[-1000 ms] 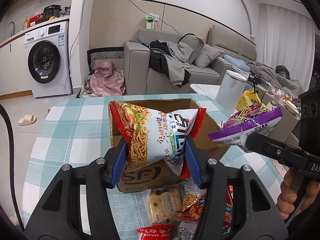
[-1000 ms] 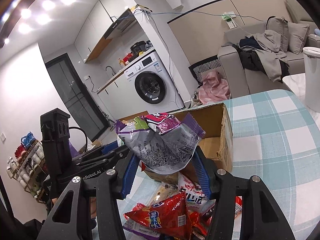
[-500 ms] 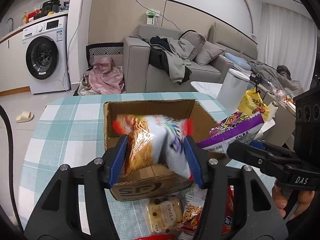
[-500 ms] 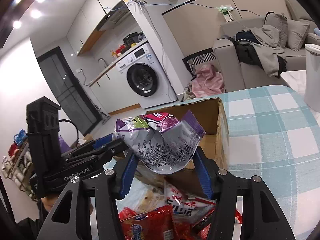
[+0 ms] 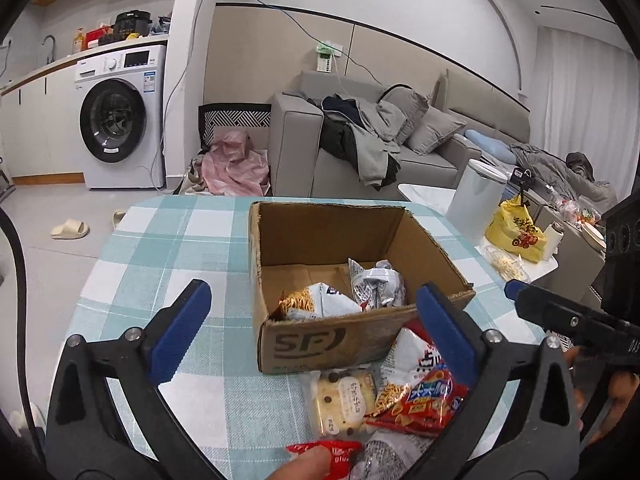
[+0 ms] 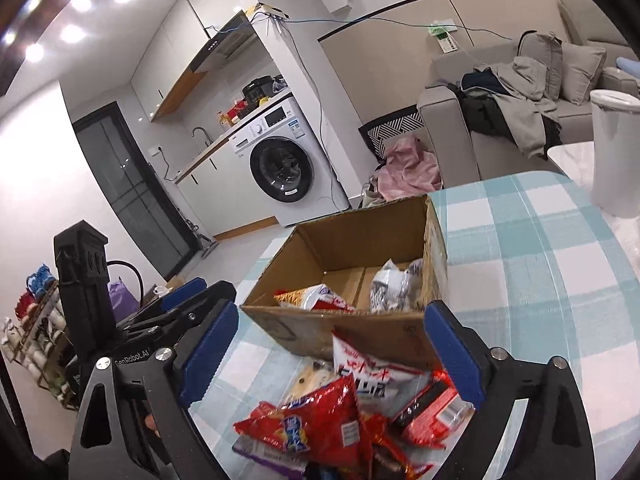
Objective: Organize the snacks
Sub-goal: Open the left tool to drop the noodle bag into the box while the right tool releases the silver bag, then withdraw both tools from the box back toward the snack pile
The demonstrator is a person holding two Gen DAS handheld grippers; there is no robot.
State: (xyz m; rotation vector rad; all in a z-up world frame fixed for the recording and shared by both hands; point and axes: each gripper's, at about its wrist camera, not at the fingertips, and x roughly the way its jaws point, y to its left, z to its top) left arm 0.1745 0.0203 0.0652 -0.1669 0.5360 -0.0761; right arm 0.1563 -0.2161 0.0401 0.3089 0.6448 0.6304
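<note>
An open cardboard box stands on the checked table. In it lie a noodle snack bag and a silver-backed purple bag. My left gripper hovers just before the box's near wall, its jaws opening wide with nothing between the pads. In the right wrist view the right gripper is opening too and holds nothing, in front of the box with both bags inside. A pile of loose snacks lies under the grippers: a red bag, a white-red bag, a cookie packet.
The teal check tablecloth has bare room left of the box. A white bin and a yellow bag stand beyond the table's right edge. A person's fingertip shows at the bottom. A sofa and a washing machine are behind.
Both grippers were shut on bags above the box. They have let go: the noodle bag and the purple bag now lie inside the box, and both jaws stand wide.
</note>
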